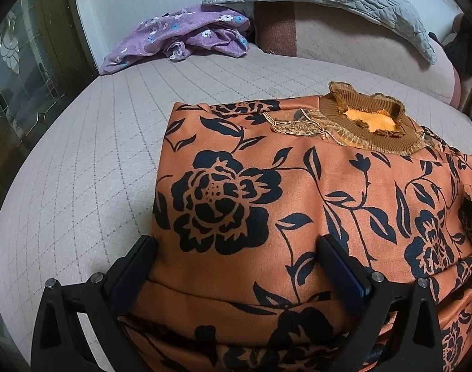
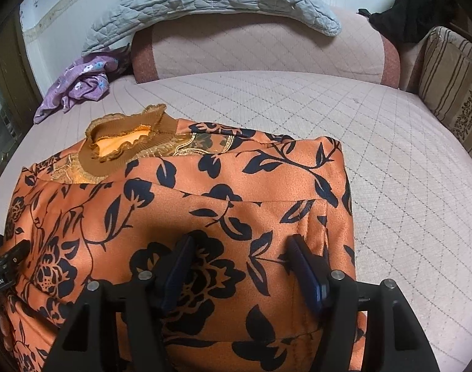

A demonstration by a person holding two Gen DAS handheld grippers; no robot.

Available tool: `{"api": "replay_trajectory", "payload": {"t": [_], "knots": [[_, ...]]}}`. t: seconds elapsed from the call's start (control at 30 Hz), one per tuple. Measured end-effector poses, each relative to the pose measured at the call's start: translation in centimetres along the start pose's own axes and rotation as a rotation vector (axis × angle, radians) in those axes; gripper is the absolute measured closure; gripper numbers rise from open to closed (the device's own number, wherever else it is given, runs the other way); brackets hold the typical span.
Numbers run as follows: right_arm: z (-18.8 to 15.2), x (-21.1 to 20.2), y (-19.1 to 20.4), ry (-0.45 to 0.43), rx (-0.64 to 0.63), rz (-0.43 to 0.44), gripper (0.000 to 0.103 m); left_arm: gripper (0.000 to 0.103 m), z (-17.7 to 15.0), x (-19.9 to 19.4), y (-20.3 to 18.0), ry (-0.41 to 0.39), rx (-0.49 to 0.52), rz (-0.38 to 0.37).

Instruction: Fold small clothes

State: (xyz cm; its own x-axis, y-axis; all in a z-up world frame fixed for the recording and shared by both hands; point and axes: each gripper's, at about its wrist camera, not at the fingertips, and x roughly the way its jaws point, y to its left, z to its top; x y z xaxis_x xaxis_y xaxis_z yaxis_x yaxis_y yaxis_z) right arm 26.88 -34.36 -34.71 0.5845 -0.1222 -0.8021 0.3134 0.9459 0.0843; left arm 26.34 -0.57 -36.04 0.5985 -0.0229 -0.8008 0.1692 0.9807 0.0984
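The orange floral top (image 1: 267, 192) lies on the bed (image 1: 81, 161), collar (image 1: 360, 124) away. Left gripper (image 1: 236, 254) straddles its near-left edge, right gripper (image 2: 242, 251) its near-right; both spread, probably just resting, gripping nothing.

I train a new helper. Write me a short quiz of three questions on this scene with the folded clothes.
1. True or false: the orange floral top lies with its collar at the edge far from the grippers.
2. Which garment lies crumpled by the wall? A) purple floral cloth B) white towel C) blue jeans
3. Fill in: the left gripper and the right gripper both have their jaws ____ above the top.

Key: 1 true; 2 A; 3 open
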Motion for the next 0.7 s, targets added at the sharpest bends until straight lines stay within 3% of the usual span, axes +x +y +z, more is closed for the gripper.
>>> {"api": "replay_trajectory", "payload": {"t": [0.2, 0.37, 0.43, 0.57, 0.7], "knots": [[0.3, -0.8, 0.1, 0.018, 0.000, 0.008, 0.036, 0.000, 0.0, -0.1, 0.1, 0.002, -0.002, -0.008], [-0.1, -5.3, -1.6, -0.081, 0.050, 0.065, 0.036, 0.000, 0.2, -1.2, 1.0, 0.037, 0.000, -0.017], [-0.7, -5.5, -2.6, -0.050, 0.077, 0.092, 0.036, 0.000, -0.1, -2.1, 1.4, 0.025, -0.003, 0.002], [-2.5, -3.9, -4.6, 0.091, 0.125, 0.122, 0.037, 0.000, -1.4, -3.7, 3.0, 0.011, -0.010, 0.036], [-3.2, -7.8, -6.3, 0.027, 0.162, 0.163, 0.035, 0.000, -3.2, -5.7, 5.8, 0.012, -0.068, 0.040]]}}
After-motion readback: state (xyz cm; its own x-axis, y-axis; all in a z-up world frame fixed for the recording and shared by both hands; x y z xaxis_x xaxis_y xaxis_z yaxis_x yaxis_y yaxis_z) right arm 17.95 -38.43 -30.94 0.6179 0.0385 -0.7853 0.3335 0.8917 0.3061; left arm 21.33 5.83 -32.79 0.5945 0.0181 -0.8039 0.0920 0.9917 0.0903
